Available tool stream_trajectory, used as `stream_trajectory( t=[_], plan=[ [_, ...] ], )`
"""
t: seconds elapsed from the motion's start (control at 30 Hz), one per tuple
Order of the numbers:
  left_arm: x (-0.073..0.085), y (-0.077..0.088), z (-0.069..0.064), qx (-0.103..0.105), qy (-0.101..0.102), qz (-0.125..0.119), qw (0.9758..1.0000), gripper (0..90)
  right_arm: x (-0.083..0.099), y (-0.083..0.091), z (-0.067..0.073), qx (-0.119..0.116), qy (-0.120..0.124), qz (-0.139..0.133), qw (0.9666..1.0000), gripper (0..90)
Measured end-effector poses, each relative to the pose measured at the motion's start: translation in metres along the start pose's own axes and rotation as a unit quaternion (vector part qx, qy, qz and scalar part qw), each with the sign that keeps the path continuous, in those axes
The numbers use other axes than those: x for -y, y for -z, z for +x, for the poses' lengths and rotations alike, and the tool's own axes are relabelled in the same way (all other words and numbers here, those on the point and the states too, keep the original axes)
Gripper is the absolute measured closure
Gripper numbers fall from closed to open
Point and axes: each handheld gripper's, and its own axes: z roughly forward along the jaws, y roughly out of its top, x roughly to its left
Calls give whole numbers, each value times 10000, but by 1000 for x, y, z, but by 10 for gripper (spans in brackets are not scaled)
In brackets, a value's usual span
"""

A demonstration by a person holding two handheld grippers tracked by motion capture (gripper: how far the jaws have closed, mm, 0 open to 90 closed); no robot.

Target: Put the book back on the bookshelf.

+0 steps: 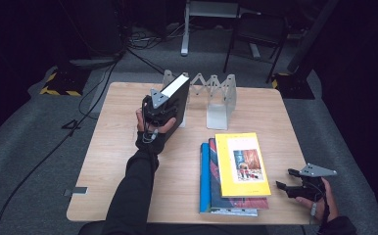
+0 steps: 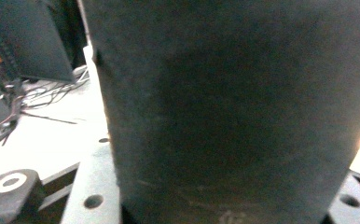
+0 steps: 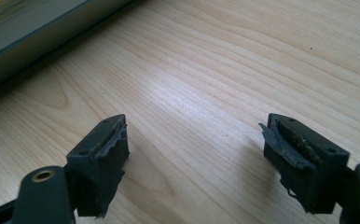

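A black book (image 1: pixel 173 98) with white page edges is held tilted on end by my left gripper (image 1: pixel 163 110), which is shut on it at the left end of a clear zigzag book rack (image 1: pixel 216 95) at the back of the table. In the left gripper view the book's dark cover (image 2: pixel 234 107) is right in front of the camera, above a grey plate with holes (image 2: pixel 94 186). My right gripper (image 1: pixel 285 178) rests low near the table's front right corner. Its jaws (image 3: pixel 194 140) are open over bare wood with nothing between them.
A stack of three flat books lies at the front right of the wooden table (image 1: pixel 113 161): a yellow one (image 1: pixel 241 164) on top, a blue one (image 1: pixel 204 176) at the bottom. The blue book's edge (image 3: pixel 29 32) lies close to the right gripper. Chairs and cables lie beyond the table.
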Motion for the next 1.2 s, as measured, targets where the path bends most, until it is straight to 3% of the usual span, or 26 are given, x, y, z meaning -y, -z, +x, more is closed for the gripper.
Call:
stream_trajectory(
  t=[0.2, 0.33, 0.47, 0.53, 0.57, 0.73, 0.87, 0.97, 1.2],
  plan=[
    [3, -11, 3, -347, 78, -42, 9994, 525, 0, 0, 0, 0, -12, 0, 10000, 219],
    [3, -19, 10, -400, 289, -47, 9988, 525, 0, 0, 0, -5, -13, 2, 10000, 218],
    [4, -26, 8, -527, 173, -36, 9985, 525, 0, 0, 0, -3, -12, 3, 10000, 218],
    [4, -28, 7, -549, 213, -84, 9982, 524, 0, 0, 0, -3, -13, 3, 10000, 218],
    [5, -32, 5, -593, 336, -151, 9976, 524, 0, 0, 0, -4, -16, 4, 10000, 217],
    [8, -33, 0, -776, 423, -270, 9957, 521, 0, 0, 0, -4, -14, 5, 10000, 217],
    [14, -29, 0, -787, 473, -285, 9954, 515, 0, 0, 0, -1, -12, 8, 10000, 217],
    [18, -24, -3, -789, 399, -250, 9958, 511, 0, 0, 0, 6, 9, -1, 10000, 219],
    [33, -11, 7, -667, 624, -281, 9954, 497, 0, 0, 1, 25, -2, 2, 10000, 219]
  ],
)
